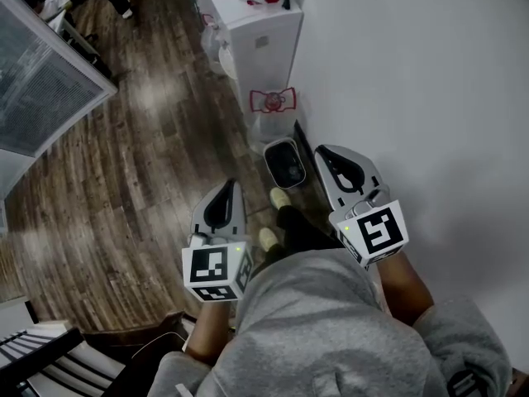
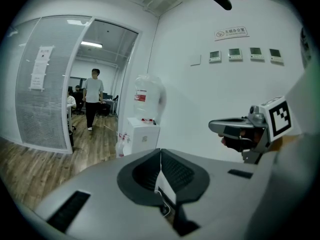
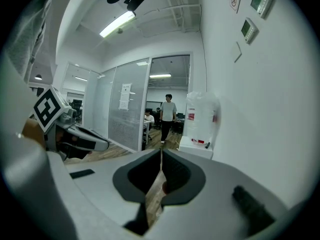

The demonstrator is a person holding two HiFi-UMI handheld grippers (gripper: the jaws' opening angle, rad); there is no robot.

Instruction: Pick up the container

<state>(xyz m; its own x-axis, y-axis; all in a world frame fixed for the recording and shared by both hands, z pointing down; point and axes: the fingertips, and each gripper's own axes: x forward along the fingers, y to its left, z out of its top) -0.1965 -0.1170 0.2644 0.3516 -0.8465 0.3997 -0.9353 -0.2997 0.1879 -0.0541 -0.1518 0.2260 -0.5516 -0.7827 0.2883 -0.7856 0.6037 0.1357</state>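
Both were clenched on nothing: the left tongs (image 1: 229, 186) and the right tongs (image 1: 326, 151) hung short of the water dispenser (image 1: 264, 48). The container (image 1: 285, 162) sat on the floor (image 1: 124, 180) at the dispenser's foot, against the wall (image 1: 430, 73).

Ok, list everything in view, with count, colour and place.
floor: brown wood planks
water dispenser: one, white, against the wall, bottle on top
container: one, dark, on the floor beside the wall
glass partition: one, grey, left of the doorway
wall panels: four, pale, in a row high on the wall
person: one, pale top, standing beyond the doorway
shoes: two, pale, on the floor near the container
left tongs: one, grey, shut, empty
right tongs: one, grey, shut, empty
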